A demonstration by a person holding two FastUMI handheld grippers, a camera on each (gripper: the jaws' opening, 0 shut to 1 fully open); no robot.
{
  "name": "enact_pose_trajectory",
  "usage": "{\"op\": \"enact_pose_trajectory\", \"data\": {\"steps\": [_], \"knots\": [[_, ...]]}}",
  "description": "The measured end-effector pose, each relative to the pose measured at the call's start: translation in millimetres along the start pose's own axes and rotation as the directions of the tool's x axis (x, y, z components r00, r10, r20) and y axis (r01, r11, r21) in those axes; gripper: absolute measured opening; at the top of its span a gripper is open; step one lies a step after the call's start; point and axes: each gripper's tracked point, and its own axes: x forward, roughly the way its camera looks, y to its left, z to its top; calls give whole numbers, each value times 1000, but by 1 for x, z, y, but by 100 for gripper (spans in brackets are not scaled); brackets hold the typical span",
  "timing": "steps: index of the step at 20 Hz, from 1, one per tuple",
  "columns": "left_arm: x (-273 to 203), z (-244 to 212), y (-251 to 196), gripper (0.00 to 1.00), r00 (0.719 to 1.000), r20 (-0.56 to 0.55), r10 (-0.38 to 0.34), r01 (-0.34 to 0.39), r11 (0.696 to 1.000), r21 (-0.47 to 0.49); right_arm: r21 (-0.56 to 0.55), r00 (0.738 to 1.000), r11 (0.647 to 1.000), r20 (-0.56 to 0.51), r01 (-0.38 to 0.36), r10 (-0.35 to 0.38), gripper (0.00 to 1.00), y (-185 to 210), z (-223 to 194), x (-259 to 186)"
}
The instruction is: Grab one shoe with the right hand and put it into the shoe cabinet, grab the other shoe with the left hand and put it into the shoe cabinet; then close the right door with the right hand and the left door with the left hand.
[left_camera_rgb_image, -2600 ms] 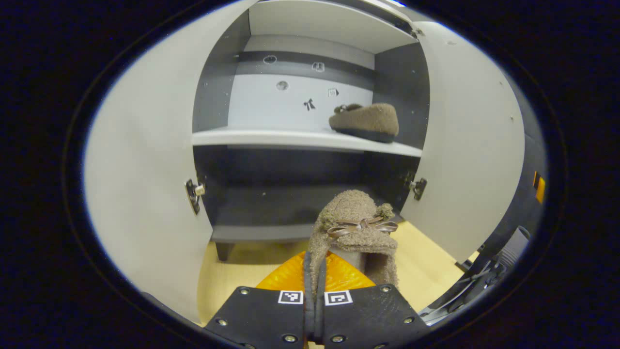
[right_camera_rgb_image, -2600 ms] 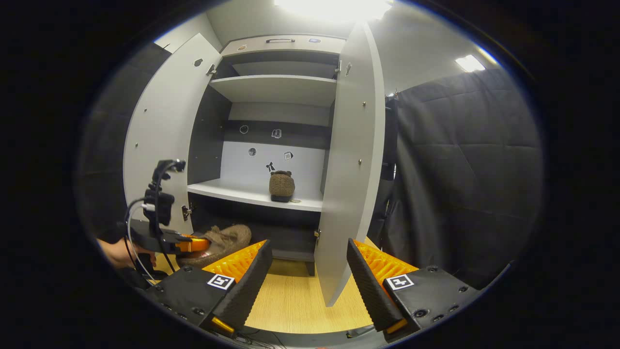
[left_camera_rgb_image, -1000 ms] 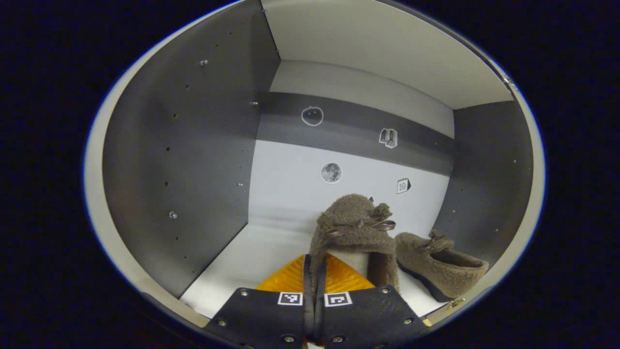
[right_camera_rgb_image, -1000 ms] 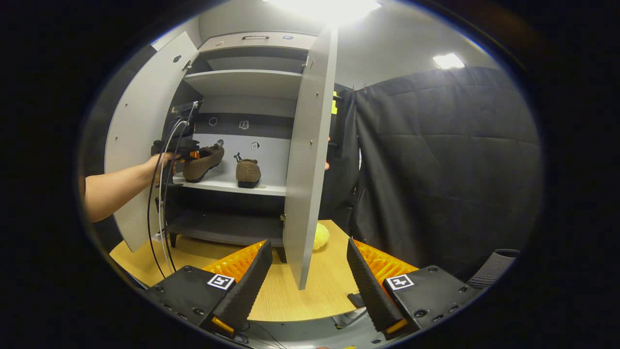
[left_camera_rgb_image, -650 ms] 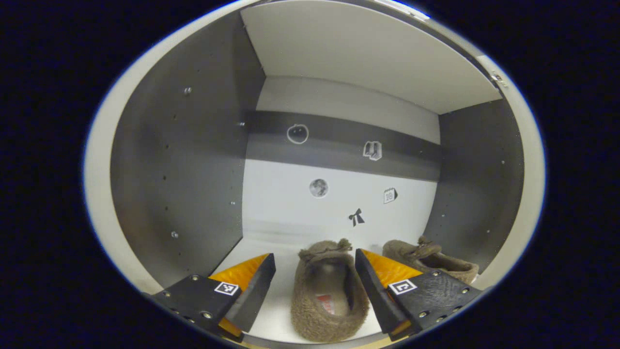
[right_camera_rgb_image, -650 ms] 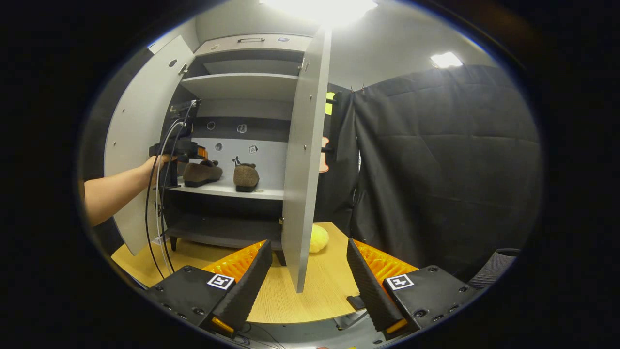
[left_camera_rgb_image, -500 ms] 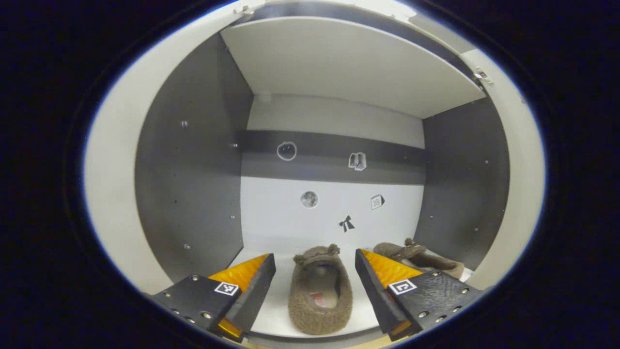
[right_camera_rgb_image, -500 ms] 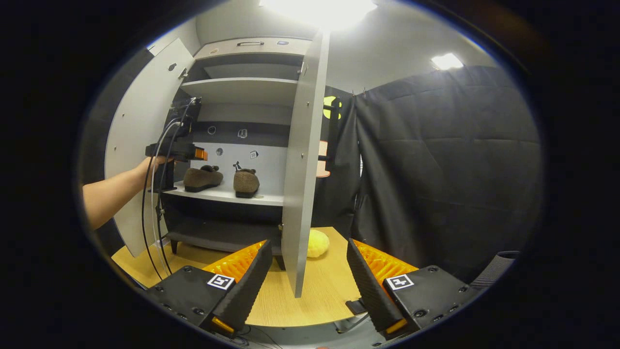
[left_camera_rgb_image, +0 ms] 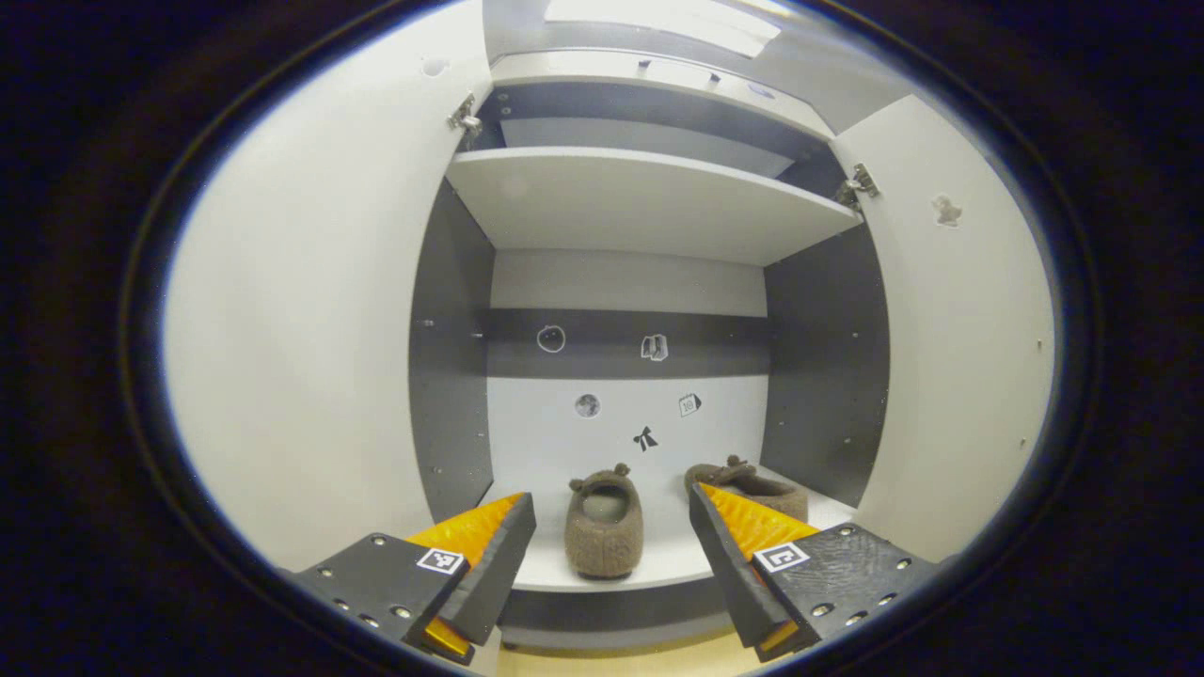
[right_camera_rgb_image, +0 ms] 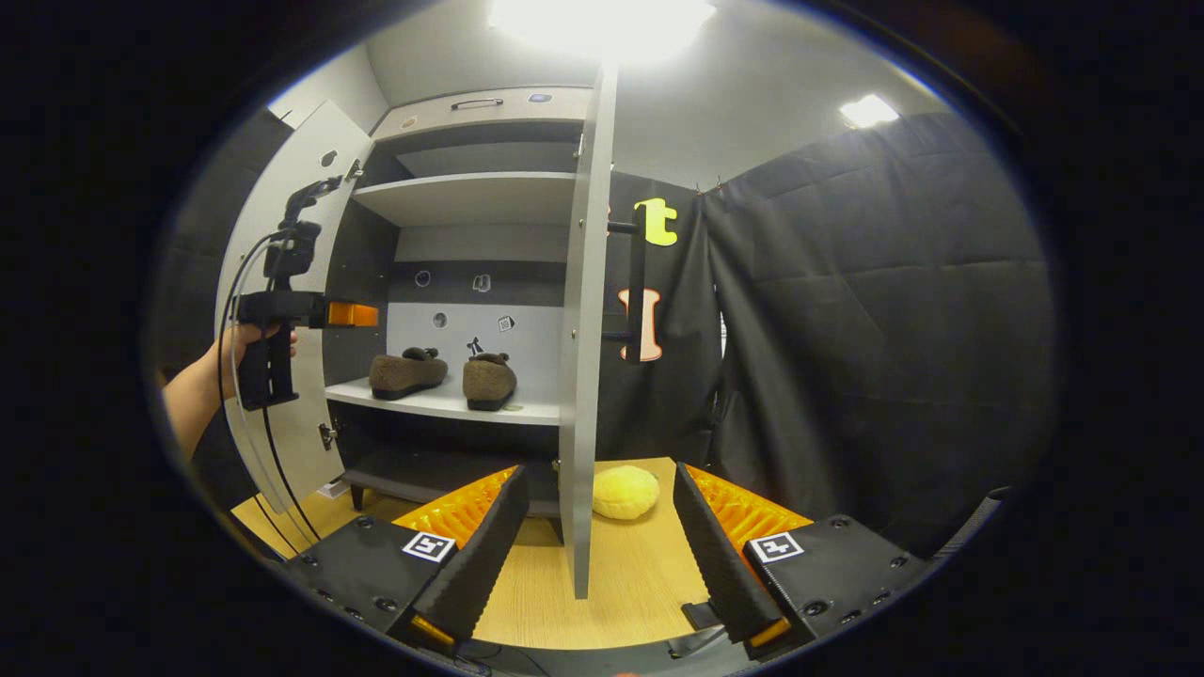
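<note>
Both shoes (left_camera_rgb_image: 603, 522) are set on the cabinet shelf (left_camera_rgb_image: 658, 562), beyond the left gripper (left_camera_rgb_image: 611, 555), whose jaws are spread empty. The right gripper (right_camera_rgb_image: 600, 550), jaws apart, is lined up on the right door (right_camera_rgb_image: 583, 357), likely for closing.

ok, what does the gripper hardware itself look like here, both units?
Left gripper and right gripper: each has black plates with round screws and a small square black-and-white marker tag per finger. In the right gripper view, the left gripper has a black pistol-style handle, a black camera mount on top and looping cables hanging below. The hand holding it shows a bare forearm.
</note>
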Motion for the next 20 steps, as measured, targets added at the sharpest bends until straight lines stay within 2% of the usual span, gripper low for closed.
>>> {"op": "enact_pose_trajectory", "data": {"steps": [5, 9, 12, 16, 20], "knots": [[-60, 0, 4, 100, 1000, 8, 15, -16, 999, 31, -16, 997, 997, 30, -74, 75, 98, 4, 12, 9], [-113, 1, 9, 100, 999, 13, 43, -43, 999, 7, -4, 990, 992, 56, -126, 126, 97, 7, 23, 16], [-149, -8, 18, 100, 997, 0, 83, -83, 996, 26, 10, 985, 986, 64, -164, 163, 97, 11, 27, 20], [-188, -22, 36, 100, 990, -32, 134, -133, 990, 48, 3, 978, 981, 79, -194, 193, 98, 14, 35, 21], [-216, -26, 54, 100, 982, -38, 184, -183, 982, 38, -12, 979, 983, 89, -181, 181, 97, 2, 43, 25]]}}
